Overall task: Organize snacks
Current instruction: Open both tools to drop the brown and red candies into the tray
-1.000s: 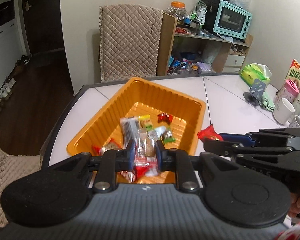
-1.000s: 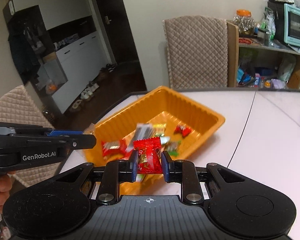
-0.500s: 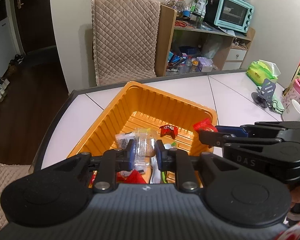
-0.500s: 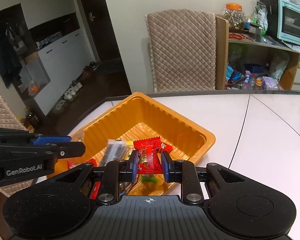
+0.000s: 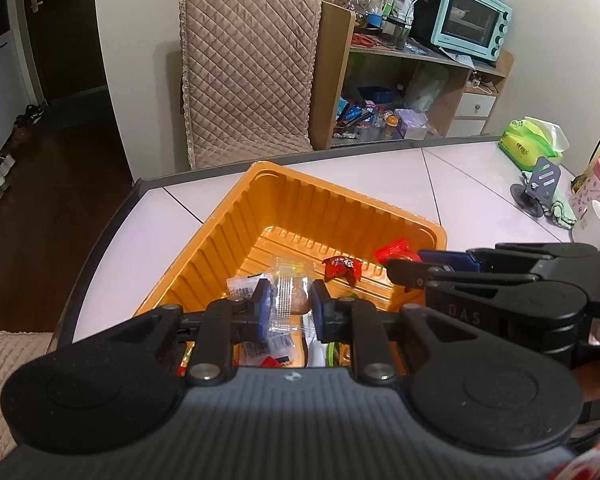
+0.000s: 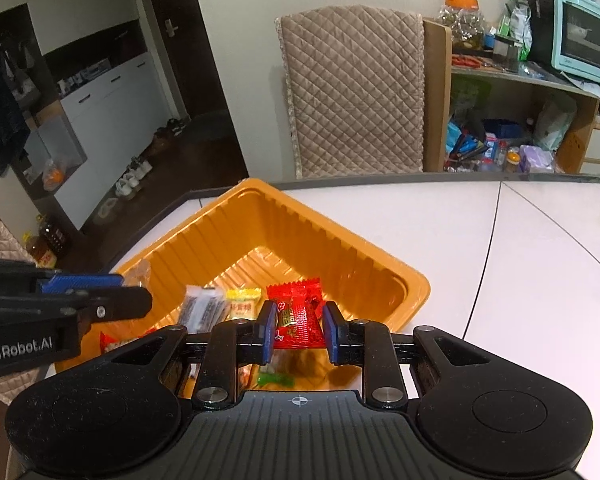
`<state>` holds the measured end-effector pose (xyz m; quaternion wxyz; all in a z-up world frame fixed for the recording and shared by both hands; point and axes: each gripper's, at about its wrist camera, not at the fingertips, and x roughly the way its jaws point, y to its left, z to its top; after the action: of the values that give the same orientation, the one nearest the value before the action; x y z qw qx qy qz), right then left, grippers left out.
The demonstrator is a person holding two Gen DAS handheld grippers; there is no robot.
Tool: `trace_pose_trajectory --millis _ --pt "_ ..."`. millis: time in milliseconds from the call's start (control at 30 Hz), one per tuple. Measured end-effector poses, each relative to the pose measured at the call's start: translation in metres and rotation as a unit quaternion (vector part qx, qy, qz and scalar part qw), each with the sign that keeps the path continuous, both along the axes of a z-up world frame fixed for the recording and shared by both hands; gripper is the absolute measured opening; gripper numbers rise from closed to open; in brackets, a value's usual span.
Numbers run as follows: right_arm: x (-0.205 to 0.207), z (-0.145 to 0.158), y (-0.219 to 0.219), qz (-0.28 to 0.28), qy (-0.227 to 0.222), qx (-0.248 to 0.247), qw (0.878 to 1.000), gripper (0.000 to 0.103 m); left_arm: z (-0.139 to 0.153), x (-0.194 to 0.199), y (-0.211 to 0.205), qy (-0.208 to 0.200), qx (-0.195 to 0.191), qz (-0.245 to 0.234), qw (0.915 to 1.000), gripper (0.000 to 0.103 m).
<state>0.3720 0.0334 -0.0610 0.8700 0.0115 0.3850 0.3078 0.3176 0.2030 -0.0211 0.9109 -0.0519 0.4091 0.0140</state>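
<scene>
An orange plastic tray [image 5: 300, 204] [image 6: 312, 224] sits on the white table and holds several wrapped snacks, among them a red candy [image 5: 342, 267] and a yellow packet [image 6: 243, 304]. My left gripper [image 5: 288, 304] is shut on a clear-wrapped snack [image 5: 292, 292] above the tray's near part. My right gripper [image 6: 298, 326] is shut on a red snack packet [image 6: 298, 316], also held over the tray. Each gripper shows in the other's view, the right one [image 5: 404, 270] at right, the left one [image 6: 100, 300] at left.
A quilted chair [image 5: 248, 76] stands behind the table's far edge, beside a cluttered wooden shelf with a teal oven [image 5: 470, 26]. Tissues [image 5: 532, 144], a phone stand [image 5: 538, 190] and cups [image 5: 596, 220] stand at the table's right. The table edge drops to dark floor at left.
Both grippers have moved forward over the tray, still holding their snacks. The tray looks nearer and its far corner more central.
</scene>
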Motion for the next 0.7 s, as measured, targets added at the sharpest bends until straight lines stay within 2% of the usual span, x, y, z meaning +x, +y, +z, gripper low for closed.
trace_pose_trajectory --millis 233,700 --pt "0.011 0.005 -0.009 -0.017 0.017 0.031 0.999 0.026 -0.003 0.002 -0.003 0.003 -0.001 -0.005 1.0000 0.019" --pt "0.002 0.007 -0.024 -0.023 0.025 0.032 0.999 0.026 -0.008 0.012 -0.010 0.004 -0.005 -0.023 0.9997 0.019"
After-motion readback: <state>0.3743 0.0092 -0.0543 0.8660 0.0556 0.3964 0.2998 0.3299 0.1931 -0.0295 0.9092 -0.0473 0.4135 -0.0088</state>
